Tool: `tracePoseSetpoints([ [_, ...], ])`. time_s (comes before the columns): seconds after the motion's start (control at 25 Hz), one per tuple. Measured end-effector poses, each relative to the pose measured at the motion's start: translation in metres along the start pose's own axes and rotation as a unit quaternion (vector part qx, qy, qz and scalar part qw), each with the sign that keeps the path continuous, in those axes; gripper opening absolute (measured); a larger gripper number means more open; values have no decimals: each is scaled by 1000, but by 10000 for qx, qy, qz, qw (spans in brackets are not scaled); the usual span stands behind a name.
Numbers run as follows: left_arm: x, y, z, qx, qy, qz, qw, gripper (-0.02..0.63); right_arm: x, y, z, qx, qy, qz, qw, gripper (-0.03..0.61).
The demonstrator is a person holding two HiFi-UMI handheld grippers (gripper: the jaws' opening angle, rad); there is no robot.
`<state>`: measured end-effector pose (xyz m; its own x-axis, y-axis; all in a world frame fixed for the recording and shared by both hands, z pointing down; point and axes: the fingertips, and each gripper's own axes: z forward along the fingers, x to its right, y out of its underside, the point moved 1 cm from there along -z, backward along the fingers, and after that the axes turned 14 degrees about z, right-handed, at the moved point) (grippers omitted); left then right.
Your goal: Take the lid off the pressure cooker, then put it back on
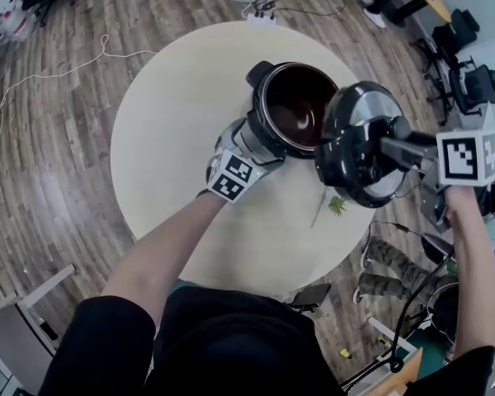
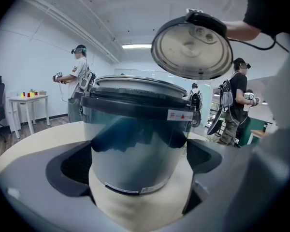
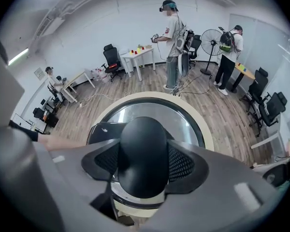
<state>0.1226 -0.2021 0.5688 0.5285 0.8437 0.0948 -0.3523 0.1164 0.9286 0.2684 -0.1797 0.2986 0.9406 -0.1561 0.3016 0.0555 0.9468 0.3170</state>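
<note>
Silver lid (image 2: 191,45), knob (image 3: 144,153) clamped in right fingers (image 3: 184,164), bares its underside only toward left fingers (image 2: 76,166) gripping cooker (image 2: 135,144).

Cooker (image 1: 290,106): right rim hidden behind lid (image 1: 359,139); green scrap (image 1: 337,205) on table (image 1: 173,147) and coloured items (image 2: 29,94) on far desk (image 2: 18,99) too small to identify.

Round cream table (image 1: 173,139) on a wood-plank floor (image 1: 58,196). Near the table's right edge lies a small green sprig (image 1: 337,205), with a thin pale stem (image 1: 318,210) just beside it. A dark flat object (image 1: 311,295) sits past the table's near rim, possibly a phone (too dim to tell). A white cable (image 1: 33,77) loops over the floor at left. Black office chairs (image 1: 470,85) stand at far right. Farther off are a small white table (image 3: 139,53) carrying red and yellow cups and a standing fan (image 3: 210,36). A person in a headset (image 3: 173,30) and a person with a backpack (image 3: 228,47) are both standing.
</note>
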Motion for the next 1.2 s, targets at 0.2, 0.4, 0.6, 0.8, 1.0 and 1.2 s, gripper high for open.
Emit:
tracePoseSetpoints([
  [0.2,-1,-6,-2,29,-9,4,10000,589,-5,-45,36,-10,247,273,9993,285],
  [0.4,0,-7,-1,39,-15,7,10000,589,-19,-69,94,-144,314,204,9992,285],
  [0.6,0,-1,0,26,-28,9,10000,589,-26,-79,137,-276,477,-52,9985,285],
  [0.8,0,4,1,15,-31,2,10000,589,-21,-80,162,-469,768,-356,9953,285],
  [1.0,1,-4,0,99,-25,3,9999,589,-13,-70,183,-591,796,-217,9948,287],
  [1.2,1,2,2,100,-55,-23,9999,589,-14,-70,187,-618,942,-343,9930,287],
])
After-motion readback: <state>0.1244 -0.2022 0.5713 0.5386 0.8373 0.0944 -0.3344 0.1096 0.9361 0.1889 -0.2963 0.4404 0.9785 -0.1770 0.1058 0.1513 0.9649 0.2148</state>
